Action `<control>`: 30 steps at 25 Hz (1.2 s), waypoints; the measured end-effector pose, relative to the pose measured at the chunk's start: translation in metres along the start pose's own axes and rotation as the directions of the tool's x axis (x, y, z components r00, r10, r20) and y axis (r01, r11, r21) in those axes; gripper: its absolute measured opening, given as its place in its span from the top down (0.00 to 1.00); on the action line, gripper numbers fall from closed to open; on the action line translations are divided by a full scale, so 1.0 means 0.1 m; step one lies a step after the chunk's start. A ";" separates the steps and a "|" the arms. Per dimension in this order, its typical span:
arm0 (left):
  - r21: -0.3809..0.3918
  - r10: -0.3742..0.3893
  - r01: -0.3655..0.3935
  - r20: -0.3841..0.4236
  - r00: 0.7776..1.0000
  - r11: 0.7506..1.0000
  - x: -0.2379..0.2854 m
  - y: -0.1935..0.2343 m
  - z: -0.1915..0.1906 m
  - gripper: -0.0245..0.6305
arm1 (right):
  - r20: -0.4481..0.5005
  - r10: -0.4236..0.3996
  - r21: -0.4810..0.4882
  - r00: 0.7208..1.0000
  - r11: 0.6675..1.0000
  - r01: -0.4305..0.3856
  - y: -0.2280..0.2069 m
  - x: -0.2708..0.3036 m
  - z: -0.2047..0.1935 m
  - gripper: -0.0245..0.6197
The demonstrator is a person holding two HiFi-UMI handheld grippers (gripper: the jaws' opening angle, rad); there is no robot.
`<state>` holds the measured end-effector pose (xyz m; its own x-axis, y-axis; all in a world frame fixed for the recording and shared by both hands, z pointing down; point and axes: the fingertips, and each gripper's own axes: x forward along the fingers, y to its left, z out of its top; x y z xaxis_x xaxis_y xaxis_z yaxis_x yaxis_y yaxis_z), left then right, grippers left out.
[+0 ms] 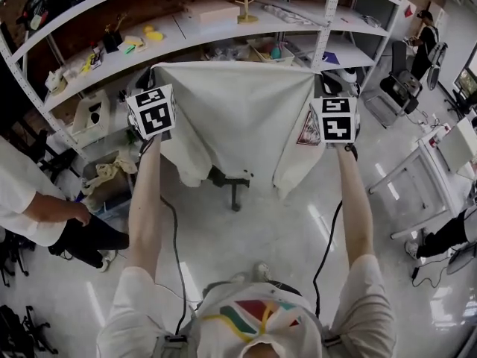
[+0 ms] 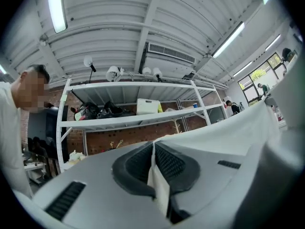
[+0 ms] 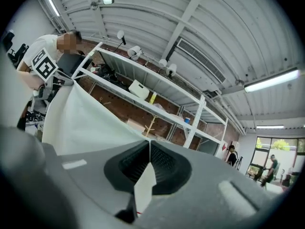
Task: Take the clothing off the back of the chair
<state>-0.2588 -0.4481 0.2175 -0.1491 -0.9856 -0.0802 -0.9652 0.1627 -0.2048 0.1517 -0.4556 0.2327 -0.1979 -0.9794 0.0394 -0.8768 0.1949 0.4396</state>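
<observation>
A white T-shirt [image 1: 238,118] hangs spread out between my two grippers, in front of the shelves. My left gripper [image 1: 153,79] is shut on its upper left corner, and a fold of the white cloth [image 2: 157,185] is pinched between the dark pads. My right gripper [image 1: 323,88] is shut on the upper right corner, where a strip of the cloth [image 3: 144,187] shows between its pads. Below the shirt's hem only the chair's black wheeled base [image 1: 232,181] is visible. The chair's back is hidden behind the shirt.
A white metal shelving rack [image 1: 223,21] with boxes and small items stands right behind the shirt. A person in a white top [image 1: 30,207] stands at the left. A white desk [image 1: 440,162] and another office chair [image 1: 399,88] are at the right.
</observation>
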 end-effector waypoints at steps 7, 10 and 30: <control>-0.026 0.022 -0.019 0.109 0.994 0.999 -0.22 0.22 0.84 0.93 | 0.152 -0.056 -0.019 0.987 0.998 0.060 -0.32 -0.25 0.87 0.95; -0.042 0.023 -0.016 0.172 0.985 0.999 -0.35 0.32 1.27 0.93 | 0.218 -0.076 -0.025 0.973 0.996 0.084 -0.46 -0.40 1.27 0.95; 0.000 -0.109 0.125 0.487 0.867 0.992 -1.41 0.25 3.52 0.93 | 0.572 -0.130 -0.050 0.810 0.980 0.192 -1.02 -1.61 3.27 0.95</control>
<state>-0.1863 -0.2885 -0.1199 0.0806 -0.8490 -0.5222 -0.9762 0.0387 -0.2135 0.1298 -0.3009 -0.1115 -0.2970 -0.7889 -0.5380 -0.8755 0.0002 0.4831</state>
